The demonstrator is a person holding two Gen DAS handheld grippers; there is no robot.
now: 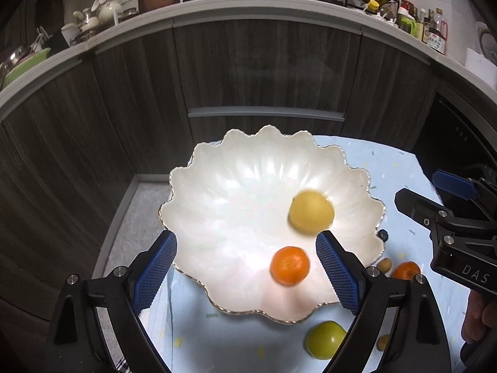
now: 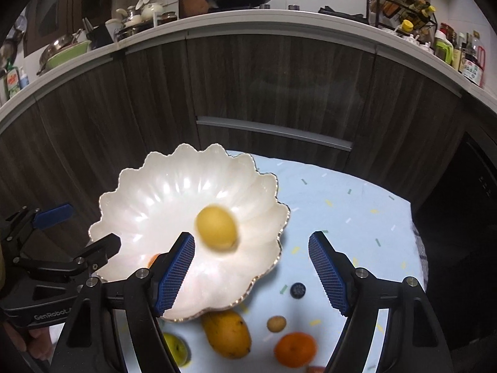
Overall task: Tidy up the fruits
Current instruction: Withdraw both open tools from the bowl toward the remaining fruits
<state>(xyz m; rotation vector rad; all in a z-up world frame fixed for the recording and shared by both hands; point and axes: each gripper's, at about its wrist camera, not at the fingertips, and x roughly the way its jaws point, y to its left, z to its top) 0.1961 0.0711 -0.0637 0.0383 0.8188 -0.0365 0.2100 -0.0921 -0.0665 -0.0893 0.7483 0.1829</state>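
A white scalloped bowl stands on the pale blue tablecloth. Inside it lie a small orange and a blurred yellow fruit. My left gripper hovers open over the bowl's near rim, the orange below its gap and free of the pads. My right gripper is open over the bowl's right edge with nothing between its fingers. On the cloth lie a mango, a second orange, a green fruit, a small brown fruit and a blueberry.
The tablecloth ends close behind the bowl, with dark wood cabinets just beyond. Floor shows past the table's left edge. A cluttered counter with a pan and bottles runs above.
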